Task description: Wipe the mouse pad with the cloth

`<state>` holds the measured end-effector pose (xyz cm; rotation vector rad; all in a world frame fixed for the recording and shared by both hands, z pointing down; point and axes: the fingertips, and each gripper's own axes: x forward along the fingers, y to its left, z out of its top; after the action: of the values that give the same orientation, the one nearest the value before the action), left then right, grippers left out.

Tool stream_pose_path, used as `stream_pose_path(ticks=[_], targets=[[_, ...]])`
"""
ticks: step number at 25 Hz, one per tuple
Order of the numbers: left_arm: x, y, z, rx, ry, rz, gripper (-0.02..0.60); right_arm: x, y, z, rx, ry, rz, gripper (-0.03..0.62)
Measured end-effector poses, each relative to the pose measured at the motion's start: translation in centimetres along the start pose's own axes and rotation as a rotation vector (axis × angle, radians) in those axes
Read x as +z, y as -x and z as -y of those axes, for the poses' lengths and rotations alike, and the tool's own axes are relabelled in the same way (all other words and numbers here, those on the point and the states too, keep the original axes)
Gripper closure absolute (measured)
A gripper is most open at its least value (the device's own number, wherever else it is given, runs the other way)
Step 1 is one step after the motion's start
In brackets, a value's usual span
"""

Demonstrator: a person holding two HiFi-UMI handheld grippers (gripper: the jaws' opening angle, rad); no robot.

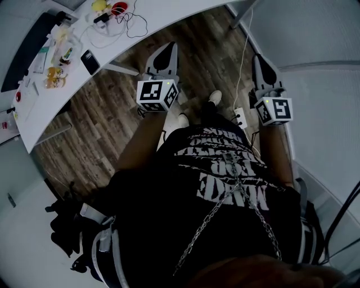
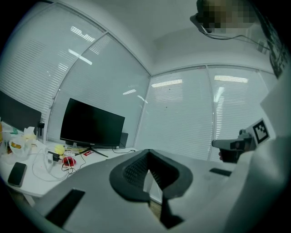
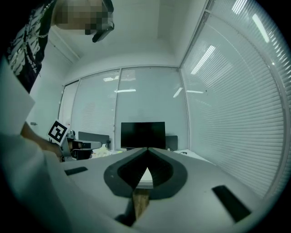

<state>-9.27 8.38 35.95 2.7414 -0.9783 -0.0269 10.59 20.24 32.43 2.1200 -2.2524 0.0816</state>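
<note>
Holding two grey grippers level above a brown wood-plank floor [image 1: 107, 112], left gripper [image 1: 167, 49] jaws closed on nothing, right gripper [image 1: 260, 59] likewise closed and empty, cluttered white desk [image 1: 143, 22] at upper left, mouse pad and cloth indistinguishable among its clutter

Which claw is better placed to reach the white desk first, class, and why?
Left, probably. In the head view the left claw sits close beside the edge of the white desk; the right claw hangs farther away over the wood floor. Both are shut and empty.
</note>
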Motion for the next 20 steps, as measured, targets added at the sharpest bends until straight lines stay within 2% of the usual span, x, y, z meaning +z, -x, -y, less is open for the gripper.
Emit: stream_pose_path(ticks=[10, 20], targets=[[-0.3, -6.9, 0.5, 0.050, 0.006, -0.015, 0.577, 0.3, -4.3, 5.9, 0.046, -0.018, -0.010, 0.599], [1.5, -12.7, 3.3, 0.128, -0.048, 0.017, 0.577, 2.0, -7.2, 12.1, 0.141, -0.009, 0.028, 0.599]])
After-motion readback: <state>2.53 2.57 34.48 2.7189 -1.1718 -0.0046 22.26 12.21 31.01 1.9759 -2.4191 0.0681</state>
